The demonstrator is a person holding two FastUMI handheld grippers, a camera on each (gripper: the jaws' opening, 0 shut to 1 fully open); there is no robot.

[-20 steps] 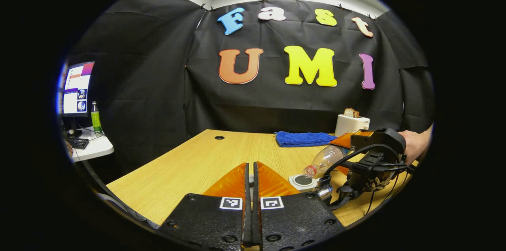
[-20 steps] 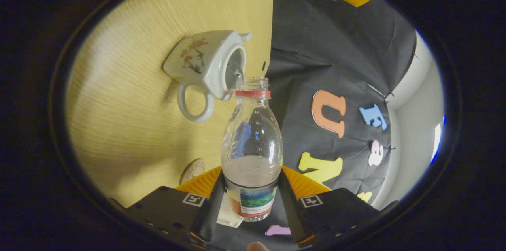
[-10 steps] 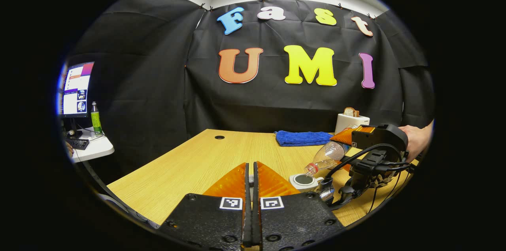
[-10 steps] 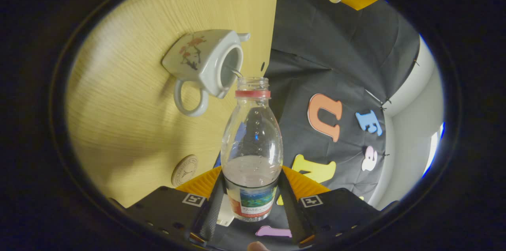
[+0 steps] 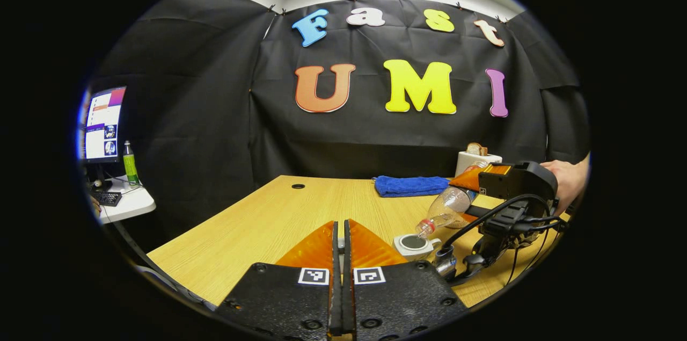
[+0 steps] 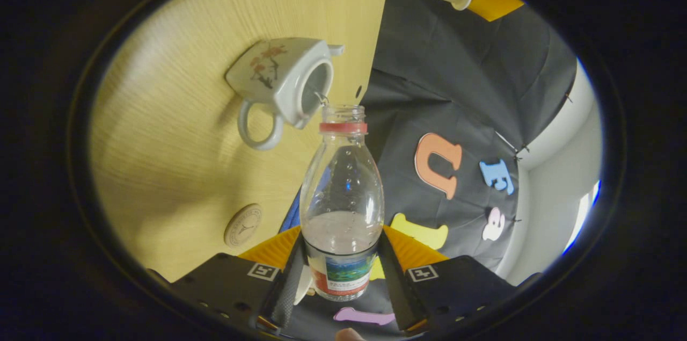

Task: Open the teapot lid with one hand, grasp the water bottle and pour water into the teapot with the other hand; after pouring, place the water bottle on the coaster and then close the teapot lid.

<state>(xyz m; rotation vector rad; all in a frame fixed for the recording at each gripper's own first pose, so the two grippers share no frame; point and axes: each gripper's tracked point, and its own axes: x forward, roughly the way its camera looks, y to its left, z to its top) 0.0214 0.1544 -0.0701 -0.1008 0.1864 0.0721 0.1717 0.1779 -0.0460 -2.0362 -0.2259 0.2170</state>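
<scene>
my right jaws (image 6: 341,255) clamp the bottle (image 6: 342,207), tipped with its mouth at the open teapot (image 6: 284,83) on the tabletop (image 6: 177,131); its label is too small to read. my left jaws (image 5: 338,247) are pressed together, anything between them hidden; the coaster (image 6: 242,225) bears an emblem i can't make out.

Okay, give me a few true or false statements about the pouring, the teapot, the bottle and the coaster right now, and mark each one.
1. The right tool holds the water bottle tipped with its mouth by the teapot opening. True.
2. The teapot has its lid on. False: its opening is uncovered.
3. The water bottle rests on the coaster. False: the coaster lies bare on the table.
4. The left tool has its fingers together. True.
5. The blue towel covers the teapot. False: it lies apart, near the booth wall.
</scene>
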